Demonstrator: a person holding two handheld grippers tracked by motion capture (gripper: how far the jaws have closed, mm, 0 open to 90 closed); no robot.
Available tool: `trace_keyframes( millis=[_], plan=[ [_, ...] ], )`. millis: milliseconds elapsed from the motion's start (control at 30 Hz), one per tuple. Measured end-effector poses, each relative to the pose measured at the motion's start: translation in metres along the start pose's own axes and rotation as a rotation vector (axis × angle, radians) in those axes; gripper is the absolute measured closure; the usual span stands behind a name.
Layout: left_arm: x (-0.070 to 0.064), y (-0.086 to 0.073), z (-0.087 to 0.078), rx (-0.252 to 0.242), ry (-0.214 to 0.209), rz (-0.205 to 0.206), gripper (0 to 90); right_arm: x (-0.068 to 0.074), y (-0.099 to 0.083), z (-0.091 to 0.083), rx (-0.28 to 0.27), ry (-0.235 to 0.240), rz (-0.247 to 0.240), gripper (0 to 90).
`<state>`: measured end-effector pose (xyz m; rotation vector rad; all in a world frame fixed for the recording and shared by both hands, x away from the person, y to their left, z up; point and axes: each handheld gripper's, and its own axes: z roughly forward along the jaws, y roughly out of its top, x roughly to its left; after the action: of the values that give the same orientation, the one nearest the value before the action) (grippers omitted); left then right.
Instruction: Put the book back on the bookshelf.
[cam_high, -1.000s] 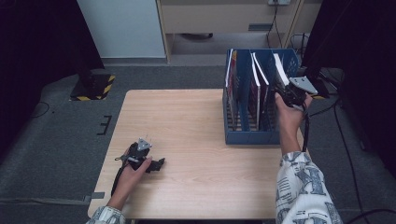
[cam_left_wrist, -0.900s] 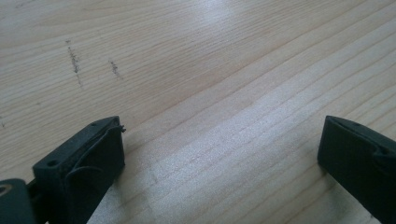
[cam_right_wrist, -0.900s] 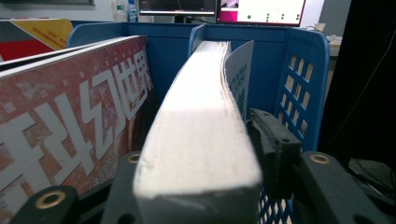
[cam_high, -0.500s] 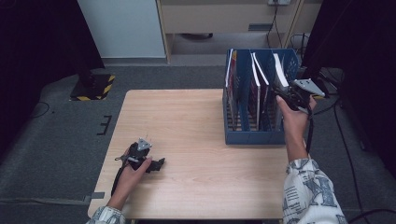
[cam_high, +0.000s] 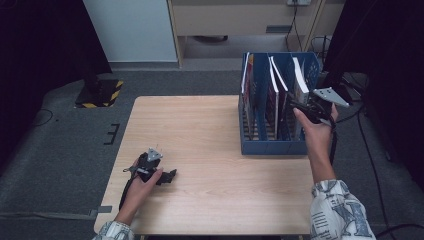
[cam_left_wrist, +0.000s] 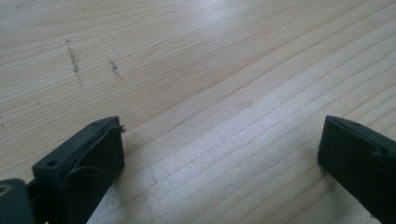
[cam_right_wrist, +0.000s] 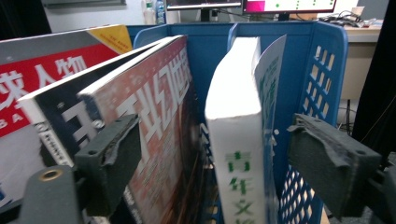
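Observation:
A blue file rack stands on the right side of the wooden table and holds several upright books and magazines. My right gripper hovers at the rack's right compartment. In the right gripper view it is open, its jaws standing either side of a white book with green characters without touching it. A red-covered magazine leans just to the left of that book. My left gripper rests on the table near the front left, open over bare wood.
The rack's perforated blue wall runs close beside the right jaw. A cabinet and a white panel stand beyond the table. A yellow-black striped base sits on the floor at the left.
The right hand has shifted its gripper slightly at the rack's right compartment, still open. The left gripper has stayed still on the table.

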<state>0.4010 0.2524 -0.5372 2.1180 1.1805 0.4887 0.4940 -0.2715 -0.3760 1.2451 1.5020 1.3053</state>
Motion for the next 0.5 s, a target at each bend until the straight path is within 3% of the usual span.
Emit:
trace_keyframes(
  millis=[500],
  plan=[
    [0.000,0.000,0.000,0.000,0.000,-0.001,0.0,0.009,0.000,-0.015,-0.010,0.036,0.005,8.6]
  ],
)
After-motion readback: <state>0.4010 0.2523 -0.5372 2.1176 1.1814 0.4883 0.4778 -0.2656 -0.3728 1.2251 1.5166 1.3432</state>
